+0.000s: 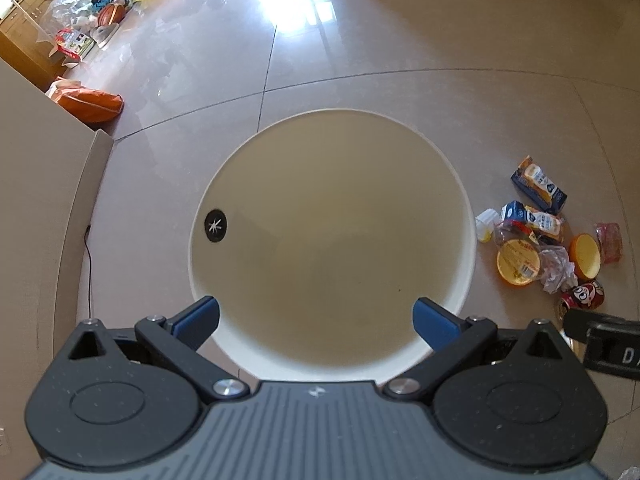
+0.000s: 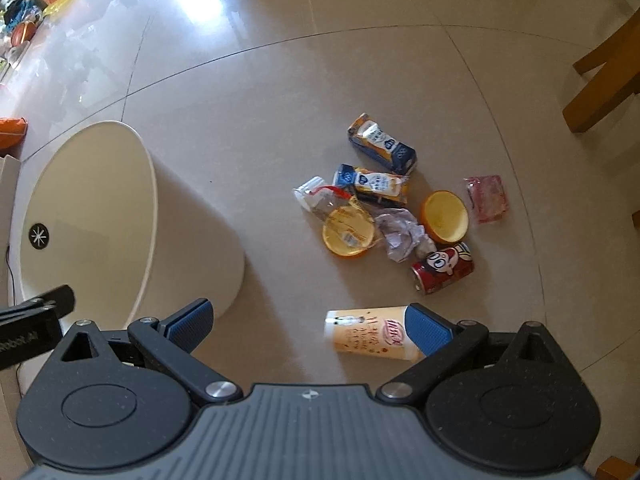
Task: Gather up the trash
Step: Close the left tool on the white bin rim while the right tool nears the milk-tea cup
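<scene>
The trash lies in a loose heap on the tiled floor [image 2: 280, 80], to the right of a cream bin [image 2: 192, 248]. At the far end is a blue and orange drink carton [image 2: 382, 144], with a second carton [image 2: 372, 185] just nearer. Beside that one are a clear plastic wrapper [image 2: 320, 198] and an orange lid [image 2: 349, 236] with a label on it. A crumpled piece of paper [image 2: 400, 236] sits between the lid and an orange bowl [image 2: 444, 216], and a pink packet [image 2: 486, 199] lies just right of the bowl. A red can [image 2: 442, 268] lies on its side at the near edge of the heap. Apart from the heap, closest to the camera, a pale orange cup [image 2: 368, 334] lies on its side.

The right tool [image 2: 308, 326] hangs over the floor with its blue fingers spread wide; the right finger overlaps the cup's end in the view, though I cannot tell if they touch. The left tool [image 1: 316, 318] hangs over the bin's open mouth, its fingers also wide apart and holding nothing. The bin [image 1: 332, 240] looks empty inside, with a black round mark [image 1: 215, 226] on its inner wall. Bags and boxes [image 1: 92, 4] are piled by the far wall.
</scene>
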Motion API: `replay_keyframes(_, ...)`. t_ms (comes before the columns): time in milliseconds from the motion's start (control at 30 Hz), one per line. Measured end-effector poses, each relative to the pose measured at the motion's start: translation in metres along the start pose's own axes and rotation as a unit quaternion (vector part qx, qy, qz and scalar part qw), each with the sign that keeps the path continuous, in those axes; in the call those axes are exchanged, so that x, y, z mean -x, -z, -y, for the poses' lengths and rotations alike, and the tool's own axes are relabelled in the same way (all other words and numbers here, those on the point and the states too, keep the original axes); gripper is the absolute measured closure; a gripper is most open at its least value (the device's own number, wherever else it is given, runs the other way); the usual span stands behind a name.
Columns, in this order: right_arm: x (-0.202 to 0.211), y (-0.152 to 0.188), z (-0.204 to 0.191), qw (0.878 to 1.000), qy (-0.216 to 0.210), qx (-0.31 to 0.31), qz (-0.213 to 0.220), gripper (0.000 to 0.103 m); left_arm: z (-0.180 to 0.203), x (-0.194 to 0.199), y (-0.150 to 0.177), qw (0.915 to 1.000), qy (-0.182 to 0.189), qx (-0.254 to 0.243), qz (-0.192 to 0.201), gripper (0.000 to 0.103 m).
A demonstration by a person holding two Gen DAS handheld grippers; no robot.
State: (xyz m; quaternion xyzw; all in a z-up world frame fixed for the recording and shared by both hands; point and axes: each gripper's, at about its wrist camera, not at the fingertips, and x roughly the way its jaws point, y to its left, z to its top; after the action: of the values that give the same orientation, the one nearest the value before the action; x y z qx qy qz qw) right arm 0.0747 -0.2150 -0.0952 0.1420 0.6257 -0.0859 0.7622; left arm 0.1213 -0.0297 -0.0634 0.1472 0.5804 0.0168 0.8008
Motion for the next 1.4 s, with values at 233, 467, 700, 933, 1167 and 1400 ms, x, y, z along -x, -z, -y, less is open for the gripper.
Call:
replay_keyframes(233,0.005,-0.007,-0.02,1.0,0.004,0.013,0.01,0.0,-0.009,-0.01,-0.007,0.9999,0.005,0.009,0.01,0.001)
replay_keyframes(467,0.006,-0.008,-0.037,0.998,0.023,0.042,0.029,0.0,-0.031,-0.02,-0.004,0.998,0.049,-0.008,0.038,0.001)
replay_keyframes(700,0.001,-0.011,-0.031,0.998,0.036,0.034,0.034,0.0,-0.069,-0.038,-0.002,0.997,0.053,-0.006,0.056,0.001)
replay_keyframes(933,0.002,-0.01,-0.026,0.998,0.031,0.039,0.037,0.0,-0.117,-0.071,-0.013,0.9947,0.053,0.014,0.088,0.004)
replay_keyframes(1167,-0.002,-0.007,-0.015,0.998,0.032,0.033,0.037,0.0,-0.124,-0.114,-0.015,0.9954,0.06,0.006,0.075,0.03)
replay_keyframes(1400,-0.012,-0.004,0.001,0.999,0.038,0.018,0.022,0.0,-0.135,-0.134,-0.015,0.9948,0.075,0.046,0.052,0.056)
